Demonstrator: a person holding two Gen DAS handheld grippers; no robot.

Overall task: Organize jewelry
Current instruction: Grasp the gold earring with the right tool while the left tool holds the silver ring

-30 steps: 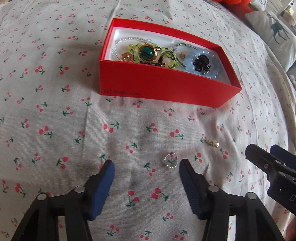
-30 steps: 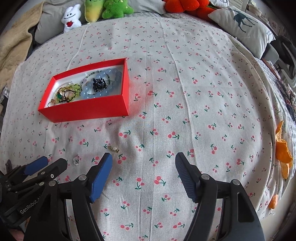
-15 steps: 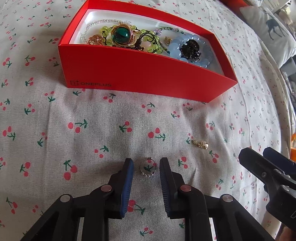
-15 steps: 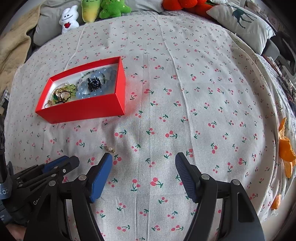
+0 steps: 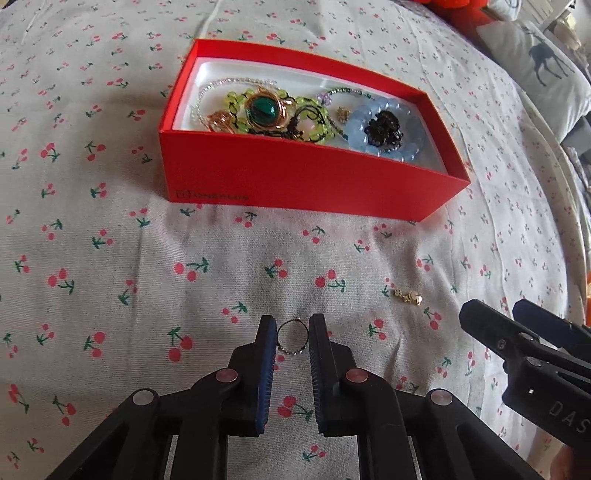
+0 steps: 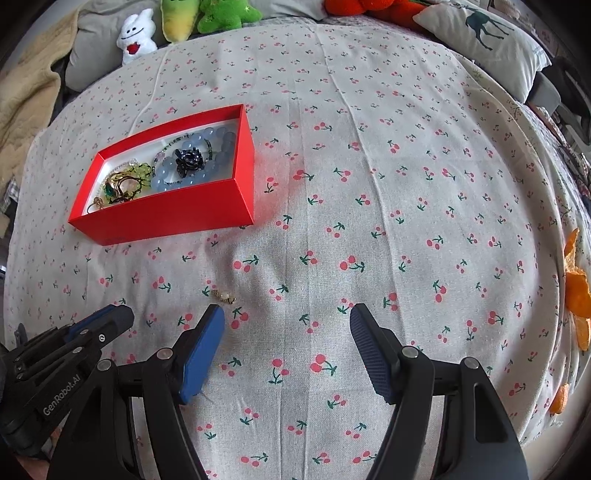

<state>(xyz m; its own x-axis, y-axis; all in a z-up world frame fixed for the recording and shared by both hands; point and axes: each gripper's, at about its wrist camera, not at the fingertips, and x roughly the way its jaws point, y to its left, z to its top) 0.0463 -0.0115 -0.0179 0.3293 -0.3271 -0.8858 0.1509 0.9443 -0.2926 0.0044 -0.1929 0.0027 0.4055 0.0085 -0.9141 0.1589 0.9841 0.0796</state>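
A small beaded ring (image 5: 291, 352) stands on edge between the blue pads of my left gripper (image 5: 292, 321), just above the cherry-print cloth; the jaws are closing and both pads touch it. A little gold earring (image 5: 408, 296) lies on the cloth to the right, also visible in the right wrist view as the earring (image 6: 223, 296). Beyond them sits the red box (image 5: 314, 177) holding bracelets, a green pendant and a black brooch. My right gripper (image 6: 287, 317) hovers open over bare cloth, the earring just beyond its left fingertip.
Plush toys (image 6: 184, 22) and a deer-print pillow (image 6: 484, 40) line the far edge of the bed. Orange peels (image 6: 578, 291) lie at the right edge. A beige blanket (image 6: 22, 96) is heaped at the far left.
My left gripper's jaws have gone from wide apart to narrow around the ring, which now stands on edge between the pads. The right gripper has barely moved.
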